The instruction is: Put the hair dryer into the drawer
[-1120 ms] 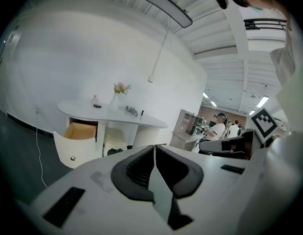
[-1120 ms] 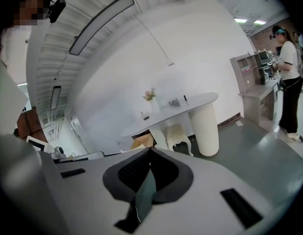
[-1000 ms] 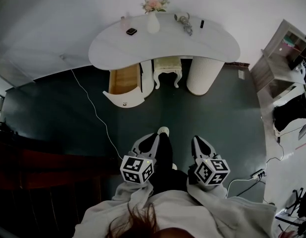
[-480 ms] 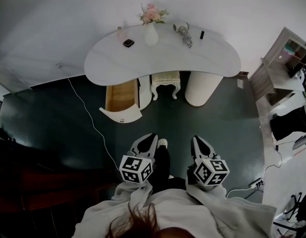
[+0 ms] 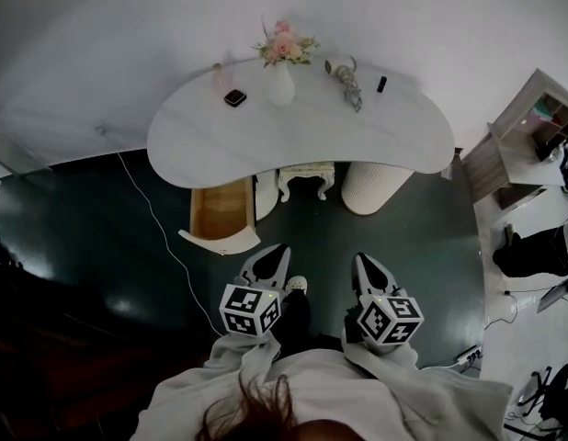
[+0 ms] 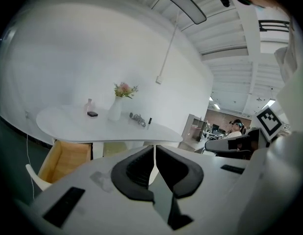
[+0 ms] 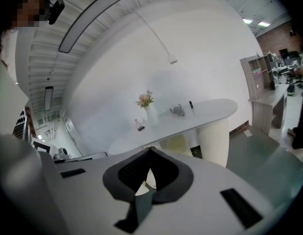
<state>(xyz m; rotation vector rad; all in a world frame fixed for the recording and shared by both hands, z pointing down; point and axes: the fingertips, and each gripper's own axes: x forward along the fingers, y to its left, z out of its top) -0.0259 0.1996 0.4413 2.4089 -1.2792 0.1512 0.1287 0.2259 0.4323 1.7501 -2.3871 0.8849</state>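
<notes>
The hair dryer (image 5: 346,81) is a grey object lying on the back right of the white curved table (image 5: 293,131), far ahead of both grippers. It also shows small in the left gripper view (image 6: 137,118) and the right gripper view (image 7: 178,110). The wooden drawer (image 5: 221,213) stands pulled out under the table's left side, with nothing visible inside. My left gripper (image 5: 276,250) and right gripper (image 5: 365,259) are held side by side over the dark floor, short of the table. Both are shut and hold nothing, the left (image 6: 154,146) and the right (image 7: 150,150).
On the table stand a white vase of pink flowers (image 5: 282,79), a small pink bottle (image 5: 218,77), a small black box (image 5: 234,97) and a black stick (image 5: 381,84). Below are a cream stool (image 5: 305,176) and a ribbed white pedestal (image 5: 376,187). A white cable (image 5: 160,237) runs across the floor on the left; shelving (image 5: 518,141) is on the right.
The table, stool and open drawer have come nearer to both grippers in the head view. Both grippers stayed shut and side by side.
</notes>
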